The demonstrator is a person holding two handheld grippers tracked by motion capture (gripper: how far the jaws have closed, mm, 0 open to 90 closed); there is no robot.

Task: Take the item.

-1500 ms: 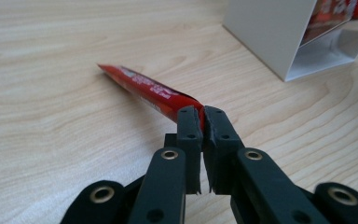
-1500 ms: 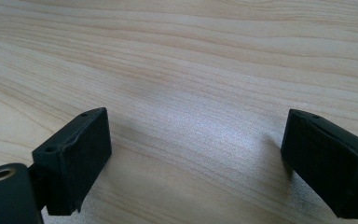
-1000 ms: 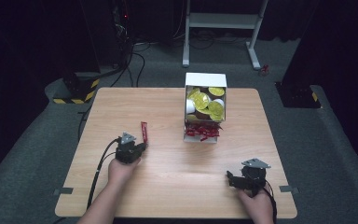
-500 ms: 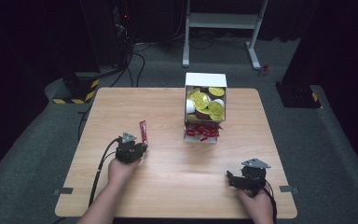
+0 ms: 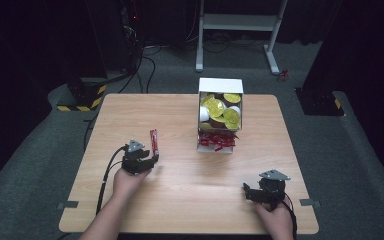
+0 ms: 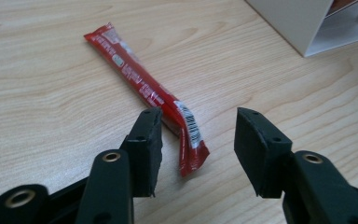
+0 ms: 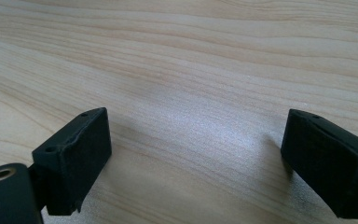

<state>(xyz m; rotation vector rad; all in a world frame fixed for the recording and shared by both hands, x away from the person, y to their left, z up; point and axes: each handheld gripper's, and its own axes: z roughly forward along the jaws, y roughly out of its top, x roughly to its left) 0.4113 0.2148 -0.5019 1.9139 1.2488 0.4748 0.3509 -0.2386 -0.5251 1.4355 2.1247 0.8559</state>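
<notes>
The left gripper (image 6: 198,149) jaws have just been opening, and the red sachet (image 6: 144,88) now lies flat on the table (image 5: 180,200), free between them, toward the left edge. Its barcode shows; the small print is unreadable. The right gripper (image 7: 196,163) jaws stand wide apart near the front right corner.

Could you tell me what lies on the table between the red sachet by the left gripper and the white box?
Nothing: in the high view, bare wood separates the red sachet from the white box.

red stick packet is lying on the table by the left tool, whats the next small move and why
Probably draw the left tool back and up, away from the red stick packet. Its jaws have just been opening, and the packet lies flat on the table, its near end between the pads but unpressed, so it looks released. The white box holds more red packets.
</notes>
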